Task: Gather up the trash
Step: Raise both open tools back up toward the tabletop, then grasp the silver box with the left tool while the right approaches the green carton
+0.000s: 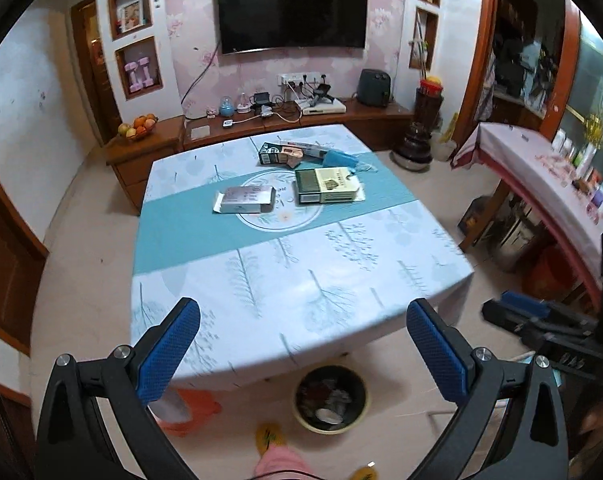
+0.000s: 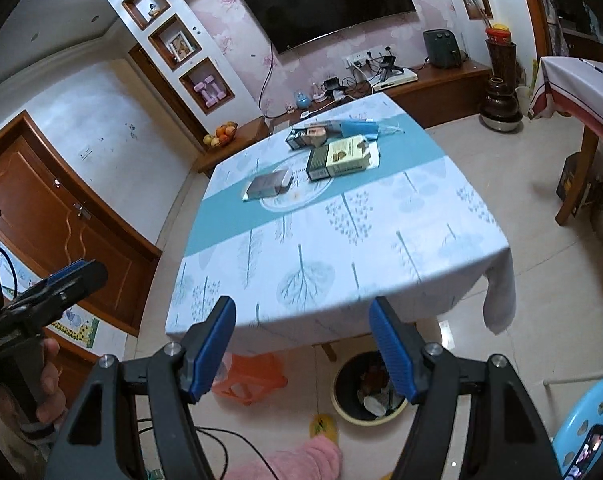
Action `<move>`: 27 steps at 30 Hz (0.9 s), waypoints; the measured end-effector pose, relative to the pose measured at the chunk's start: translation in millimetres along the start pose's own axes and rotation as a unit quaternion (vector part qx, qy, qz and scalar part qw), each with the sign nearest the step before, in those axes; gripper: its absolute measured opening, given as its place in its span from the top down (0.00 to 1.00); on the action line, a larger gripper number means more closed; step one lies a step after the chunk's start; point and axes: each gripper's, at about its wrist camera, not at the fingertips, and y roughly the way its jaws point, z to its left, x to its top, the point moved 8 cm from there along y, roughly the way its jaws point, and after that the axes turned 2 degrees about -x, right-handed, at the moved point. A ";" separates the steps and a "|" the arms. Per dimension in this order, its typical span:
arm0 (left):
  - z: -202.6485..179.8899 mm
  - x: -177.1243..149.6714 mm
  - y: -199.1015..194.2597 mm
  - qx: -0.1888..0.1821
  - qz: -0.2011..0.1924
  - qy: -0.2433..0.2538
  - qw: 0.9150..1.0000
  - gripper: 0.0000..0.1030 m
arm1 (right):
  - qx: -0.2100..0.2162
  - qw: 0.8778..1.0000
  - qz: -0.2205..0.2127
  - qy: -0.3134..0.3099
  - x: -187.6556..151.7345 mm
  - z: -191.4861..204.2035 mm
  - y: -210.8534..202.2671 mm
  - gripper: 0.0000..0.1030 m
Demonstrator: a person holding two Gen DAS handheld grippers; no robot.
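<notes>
Several boxes (image 1: pixel 327 191) and wrappers (image 1: pixel 289 151) are lying uncollected on the bench (image 1: pixel 301 280) while both grippers (image 1: pixel 303 344) (image 2: pixel 302 346) are hovering empty, jaws apart, above the bin (image 1: pixel 330 398) (already partly filled).

**Cloth, card, plastic, wood**

Smooth printed cloth over the table (image 1: pixel 301 280). Glossy card on the green box (image 1: pixel 327 191); dull silvery card on the grey box (image 1: pixel 245 200). Matt black plastic and ribbed blue pads on the left gripper (image 1: pixel 303 354). Shiny floor tiles (image 2: pixel 541 300); varnished wooden door (image 2: pixel 61 220).
</notes>
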 end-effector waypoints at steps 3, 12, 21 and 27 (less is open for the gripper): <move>20.7 21.6 28.0 -0.007 0.017 0.021 1.000 0.01 | -0.009 1.000 0.001 0.004 16.7 -0.2 17.5 0.33; 91.8 104.2 127.2 -0.064 0.079 0.123 0.987 0.01 | -0.052 0.997 -0.005 0.063 87.3 5.5 99.1 0.33; 114.8 138.4 259.9 -0.126 0.149 0.246 0.949 0.01 | -0.091 0.986 0.011 0.142 138.1 11.7 189.3 0.33; 109.4 133.6 346.3 -0.129 0.170 0.335 0.918 0.01 | -0.127 0.978 0.030 0.161 152.8 6.0 238.0 0.33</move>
